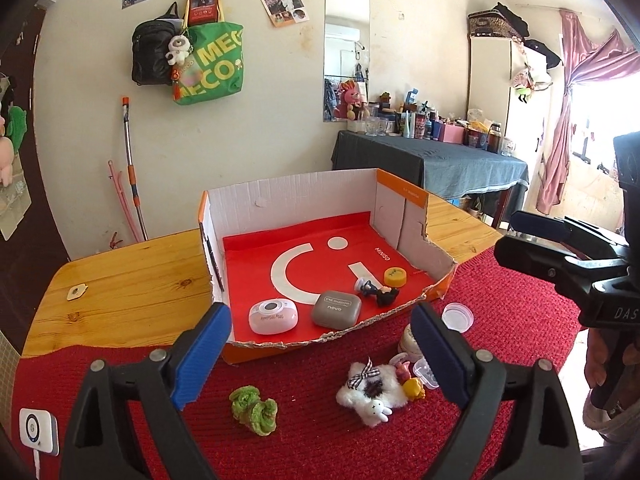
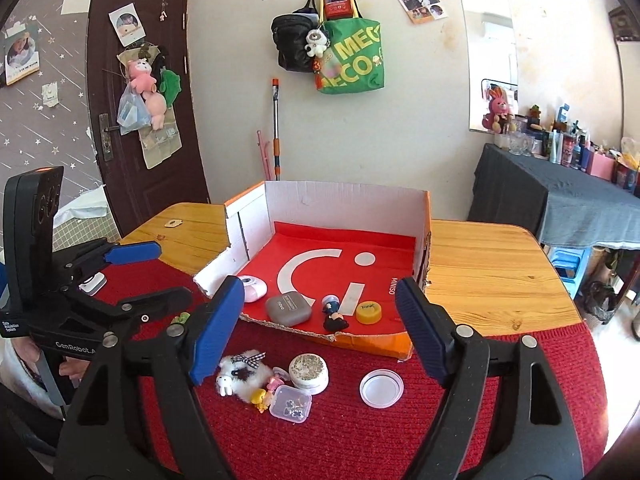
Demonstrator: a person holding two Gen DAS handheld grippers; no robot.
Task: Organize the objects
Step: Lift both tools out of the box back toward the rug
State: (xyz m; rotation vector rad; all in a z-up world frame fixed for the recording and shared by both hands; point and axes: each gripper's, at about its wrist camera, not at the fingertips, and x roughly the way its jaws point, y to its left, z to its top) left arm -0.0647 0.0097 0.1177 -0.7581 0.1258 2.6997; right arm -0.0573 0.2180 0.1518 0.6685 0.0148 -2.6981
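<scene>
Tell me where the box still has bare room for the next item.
The box floor is free from its back wall to the white logo. The front strip is crowded: pink case, grey case, figurine, yellow cap. Pass over the torn front edge.

The table is glossy grained wood under a rough red knit cloth; the box is torn matt cardboard, the grey case smooth matt plastic, the plush fluffy, the lid glossy plastic
</scene>
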